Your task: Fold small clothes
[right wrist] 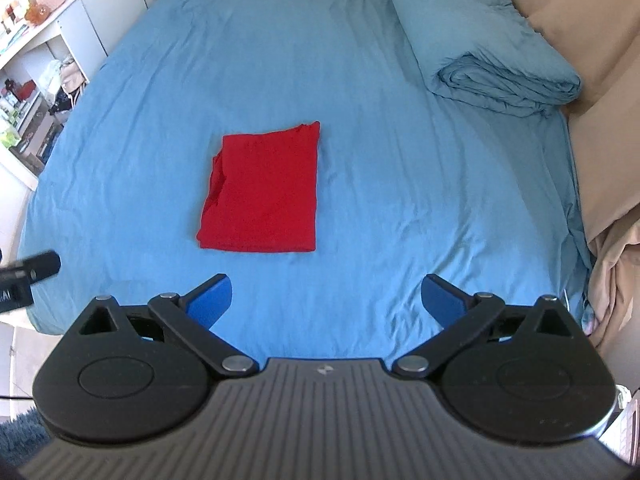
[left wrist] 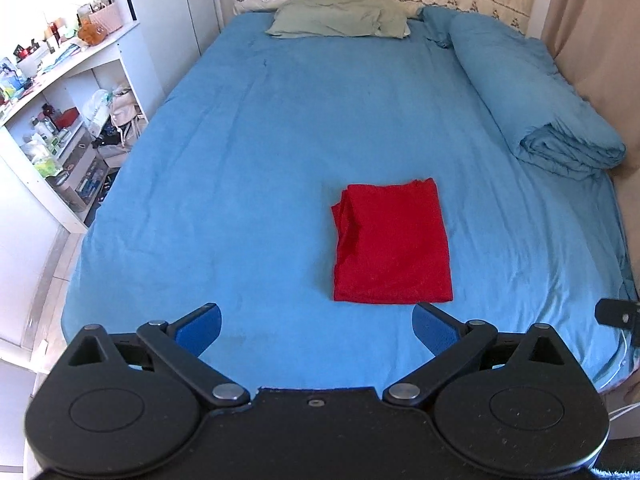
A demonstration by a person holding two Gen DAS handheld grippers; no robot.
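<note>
Both claws, left (left wrist: 316,326) and right (right wrist: 327,298), spread apart, empty, above bed (left wrist: 240,160). Red cloth (left wrist: 392,242) folded; careless regrasp may undo layers at loose left edge.

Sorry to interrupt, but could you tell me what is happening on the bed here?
A person is folding small clothes with a pair of handheld tongs. A red garment lies folded into a neat rectangle on the blue bedsheet. Both the left tongs and the right tongs are open, hold nothing and hover near the foot of the bed, short of the garment. A rolled blue duvet lies along the right side and a pale green pillow at the head.
</note>
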